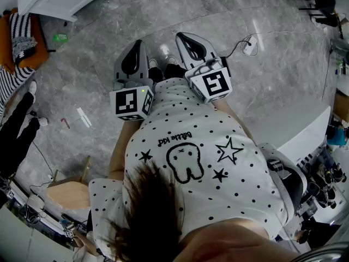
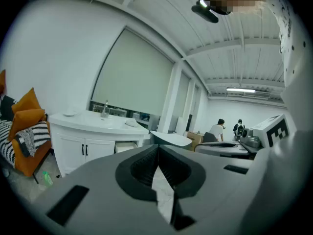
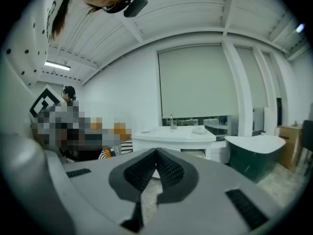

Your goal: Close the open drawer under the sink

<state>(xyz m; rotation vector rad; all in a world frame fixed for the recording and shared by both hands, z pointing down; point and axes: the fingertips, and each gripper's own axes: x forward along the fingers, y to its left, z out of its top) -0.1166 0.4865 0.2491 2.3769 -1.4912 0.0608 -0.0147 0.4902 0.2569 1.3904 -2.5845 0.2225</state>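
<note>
- Grey marble-look floor (image 1: 87, 53) lies between the person and the white vanity (image 2: 66, 155), which is up at about 10 o'clock from the left gripper (image 2: 158, 150) tips and well apart from them
- A little green bottle (image 2: 47, 179) lies on the floor near the vanity's left corner, around 8 o'clock
- Just right of the vanity is a bathtub (image 2: 168, 139), dark green outside with a smooth white rim, roughly 12 o'clock over the left gripper tips
- Orange cushions (image 2: 24, 119) with striped fabric sit at 9 o'clock, and two people (image 2: 217, 129) stand way back at 2 o'clock
- The vanity has a curved glossy tabletop (image 2: 93, 123), a metal faucet (image 2: 105, 108) and panelled doors (image 2: 73, 153) with dark handles
- The drawer (image 2: 125, 147) sticks out at the vanity's right end, under the tabletop, at about 9 o'clock from the left gripper tips; too small to see what's in it
- Left gripper and right gripper (image 3: 156, 153) both have their ribbed black pads pressed together at the tips, nothing between them
</note>
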